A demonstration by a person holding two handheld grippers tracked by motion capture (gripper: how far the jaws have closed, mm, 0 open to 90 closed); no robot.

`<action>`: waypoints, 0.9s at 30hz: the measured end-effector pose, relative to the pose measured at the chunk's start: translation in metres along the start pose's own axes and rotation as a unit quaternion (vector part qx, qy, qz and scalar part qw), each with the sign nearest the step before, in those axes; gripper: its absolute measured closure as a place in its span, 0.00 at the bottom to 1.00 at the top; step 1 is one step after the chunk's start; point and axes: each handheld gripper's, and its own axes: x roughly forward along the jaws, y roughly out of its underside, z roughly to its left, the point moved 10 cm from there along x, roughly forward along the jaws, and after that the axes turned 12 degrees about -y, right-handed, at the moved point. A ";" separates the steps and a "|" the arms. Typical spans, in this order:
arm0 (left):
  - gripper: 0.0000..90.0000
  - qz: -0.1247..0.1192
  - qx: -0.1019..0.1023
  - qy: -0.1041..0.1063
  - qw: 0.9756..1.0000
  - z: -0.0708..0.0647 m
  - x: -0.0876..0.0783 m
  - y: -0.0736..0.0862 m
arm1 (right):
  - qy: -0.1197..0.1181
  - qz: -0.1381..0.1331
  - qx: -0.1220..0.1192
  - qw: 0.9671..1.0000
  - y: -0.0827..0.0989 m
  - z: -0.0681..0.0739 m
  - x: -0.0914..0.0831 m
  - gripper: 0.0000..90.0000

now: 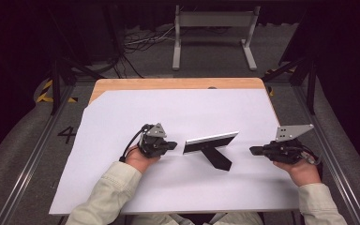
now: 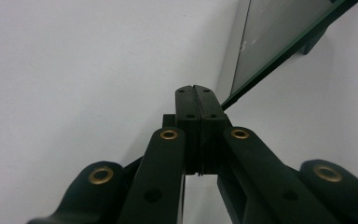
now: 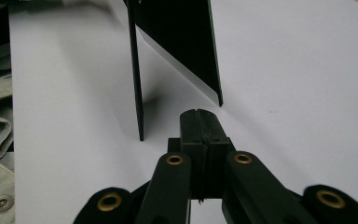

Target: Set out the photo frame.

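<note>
High view: left gripper [image 1: 172,145], matte black plastic with a grey three-cornered plate on top, lies low on the white sheet [image 1: 122,122], tips pointing at the photo frame [image 1: 211,142]. The frame is a thin flat rectangle standing tilted on a black wedge-shaped back leg, just beyond the left tips and between the two grippers. Right gripper [image 1: 253,150], same build, points at the frame from the other side, a short gap apart. Smooth paper-like sheet covers a light wood tabletop [image 1: 168,83].

Left gripper view: left gripper [image 2: 196,88] has its jaws pressed flat together, nothing between them; brass rivets on the linkage arms. Frame's glossy front with a thin dark edge [image 2: 279,42] rises up right of the tips, its lower corner just beside them.

Right gripper view: right gripper [image 3: 199,112] fully closed, empty. Ahead of the tips, the frame's thin edge [image 3: 136,70] and black back leg [image 3: 186,42] stand on the sheet, near but apart.
</note>
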 end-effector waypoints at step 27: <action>1.00 0.031 0.040 0.060 0.997 -0.022 0.017 0.001 | -0.006 -0.010 -0.004 1.000 -0.003 0.003 -0.002 1.00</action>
